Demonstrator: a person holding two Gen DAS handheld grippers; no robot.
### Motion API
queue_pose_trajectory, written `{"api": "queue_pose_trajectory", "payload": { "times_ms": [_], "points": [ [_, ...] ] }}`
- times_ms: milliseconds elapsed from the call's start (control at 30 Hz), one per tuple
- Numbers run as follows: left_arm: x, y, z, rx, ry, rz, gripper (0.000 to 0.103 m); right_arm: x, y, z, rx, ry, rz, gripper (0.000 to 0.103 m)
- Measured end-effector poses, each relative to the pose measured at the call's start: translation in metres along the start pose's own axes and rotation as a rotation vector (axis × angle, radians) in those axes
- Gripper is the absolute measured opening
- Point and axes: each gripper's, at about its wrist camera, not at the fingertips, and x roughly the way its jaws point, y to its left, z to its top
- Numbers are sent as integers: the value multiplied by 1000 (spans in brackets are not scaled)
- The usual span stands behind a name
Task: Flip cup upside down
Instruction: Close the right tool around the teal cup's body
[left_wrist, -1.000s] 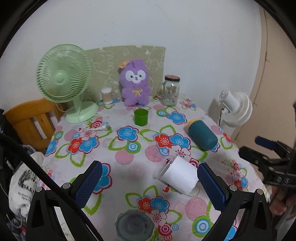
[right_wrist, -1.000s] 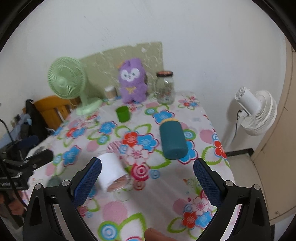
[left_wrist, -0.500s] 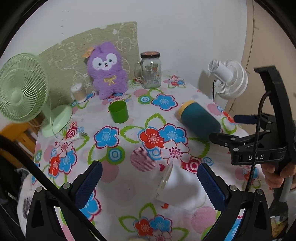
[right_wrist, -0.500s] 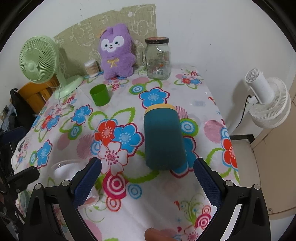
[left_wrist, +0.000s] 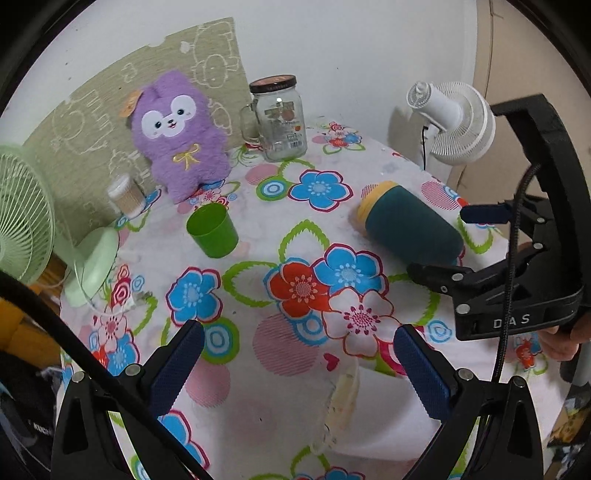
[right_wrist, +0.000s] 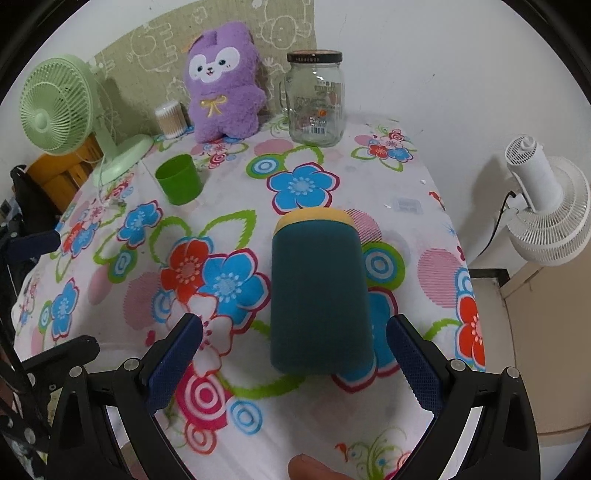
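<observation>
While the counter (right_wrist: 236, 173), covered in a flowered cloth, carries several items, the teal cup (right_wrist: 319, 295) is the one lying nearest the right hand-held gripper (right_wrist: 295, 363). The cup lies on its side near the counter's right edge, yellow rim end pointing toward the back edge and its closed base toward the camera. The right hand-held gripper has its blue pads spread wide, one on each side of the cup's base end, neither touching it. The left hand-held gripper (left_wrist: 297, 365) is also spread wide and holds nothing; a white cup (left_wrist: 373, 413) lies on its side below it at the near edge.

Handling judgement: the teal cup appears rigid with a textured sleeve, so grip should be secure; it is probably light. Being round, it may roll sideways if one pad arrives first. Take hold across the mid-body, pads on opposite sides, then rotate so the yellow rim faces down.

A small green cup (right_wrist: 178, 184) stands upright toward the back left corner.
</observation>
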Motion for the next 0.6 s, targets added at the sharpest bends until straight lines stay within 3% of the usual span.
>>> {"api": "queue_pose_trajectory", "payload": {
  "times_ms": [367,433,567,600],
  "points": [
    [10,-3,4,30,16,22,103,28,5,14,-58,45,-52,100],
    [9,-3,4,29,16,27,103,32,6,15,-62,50,-49,93],
    [7,-1,3,22,14,21,103,37,2,16,-65,64,-74,70],
    [5,0,3,19,12,22,103,37,1,16,-59,64,-64,70]
  ]
}}
